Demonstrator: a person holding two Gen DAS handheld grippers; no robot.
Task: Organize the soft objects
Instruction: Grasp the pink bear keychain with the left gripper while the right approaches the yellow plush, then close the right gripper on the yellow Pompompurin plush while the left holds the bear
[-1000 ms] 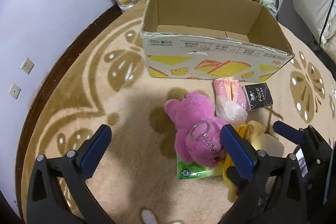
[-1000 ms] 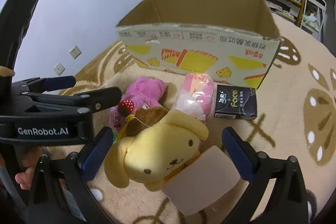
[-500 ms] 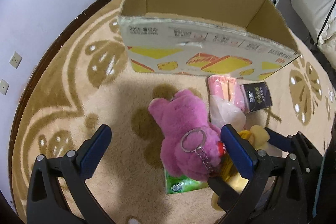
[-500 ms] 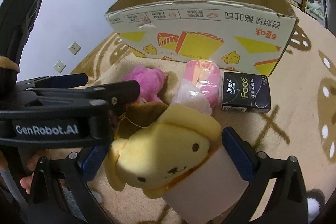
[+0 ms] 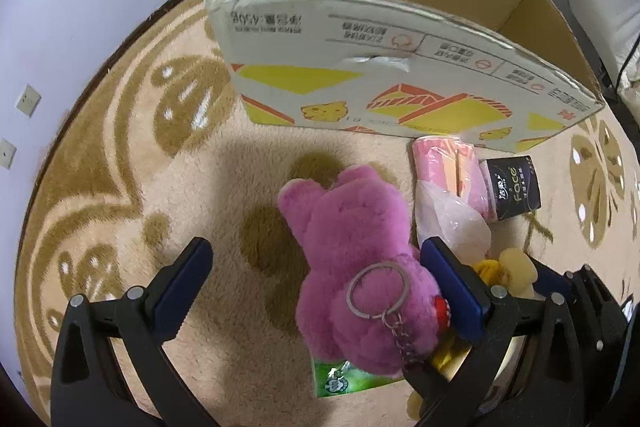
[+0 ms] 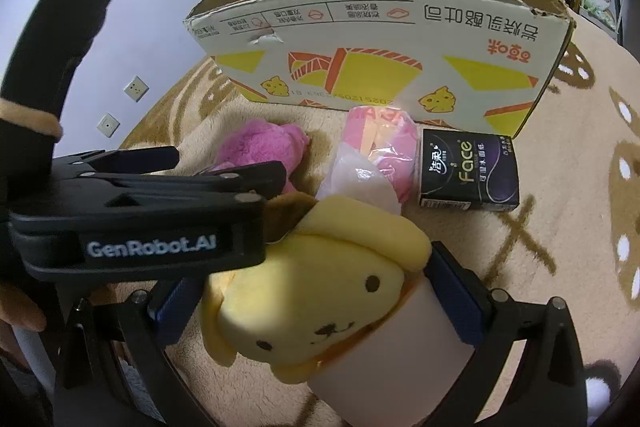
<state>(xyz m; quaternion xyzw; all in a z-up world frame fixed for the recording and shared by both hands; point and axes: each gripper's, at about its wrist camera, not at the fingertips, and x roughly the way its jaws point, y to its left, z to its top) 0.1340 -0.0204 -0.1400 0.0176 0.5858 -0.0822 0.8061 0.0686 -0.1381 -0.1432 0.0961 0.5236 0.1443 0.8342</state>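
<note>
A pink plush bear (image 5: pixel 360 267) with a metal key ring lies on the carpet, partly on a green tissue pack (image 5: pixel 344 379). My left gripper (image 5: pixel 320 291) is open around it, the bear against its right finger. A yellow plush dog (image 6: pixel 320 291) lies between the open fingers of my right gripper (image 6: pixel 316 311); whether the pads touch it is unclear. The bear also shows in the right wrist view (image 6: pixel 260 147). An open cardboard box (image 5: pixel 400 83) stands just behind, seen too in the right wrist view (image 6: pixel 380 47).
A pink wrapped pack (image 6: pixel 380 155) and a black "Face" tissue pack (image 6: pixel 468 171) lie in front of the box. The left gripper's body (image 6: pixel 140 219) crosses the right wrist view at left. A wall with sockets (image 5: pixel 28 99) is on the left; shelves stand behind the box.
Both grippers have moved forward and down toward the toys and the box. The bear now sits between the left fingers and the yellow dog deeper between the right fingers.
</note>
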